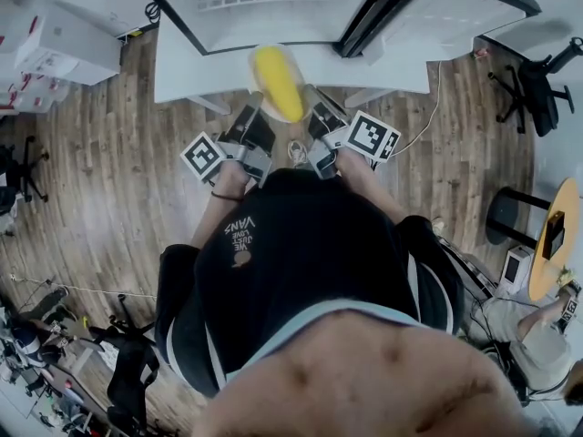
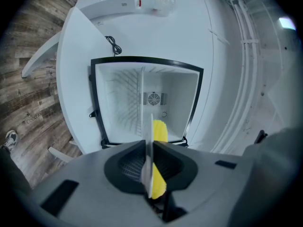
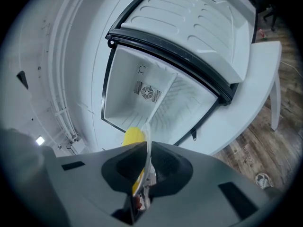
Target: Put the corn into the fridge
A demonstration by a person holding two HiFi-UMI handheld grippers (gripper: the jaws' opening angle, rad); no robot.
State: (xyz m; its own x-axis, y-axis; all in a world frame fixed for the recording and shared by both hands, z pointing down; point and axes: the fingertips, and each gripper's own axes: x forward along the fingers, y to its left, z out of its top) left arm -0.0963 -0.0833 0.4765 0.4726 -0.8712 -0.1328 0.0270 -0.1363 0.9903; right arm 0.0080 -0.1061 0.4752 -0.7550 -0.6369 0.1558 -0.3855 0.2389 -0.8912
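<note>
Jaws of the left gripper (image 2: 150,150) and the right gripper (image 3: 144,148) are each pressed together on opposite rims of a thin pale plate (image 2: 151,124). The corn (image 1: 279,84) lies loose on it, held out just before the open fridge (image 2: 147,98) on the white bench (image 2: 75,70). I judge the cob light and stiff, but round, so it could roll off if the plate tips. The rim looks thin and probably slick, calling for firm, level pinches on both sides. Inside the fridge I see a wire shelf (image 2: 124,103) and nothing else; the door (image 3: 189,27) stands wide.
</note>
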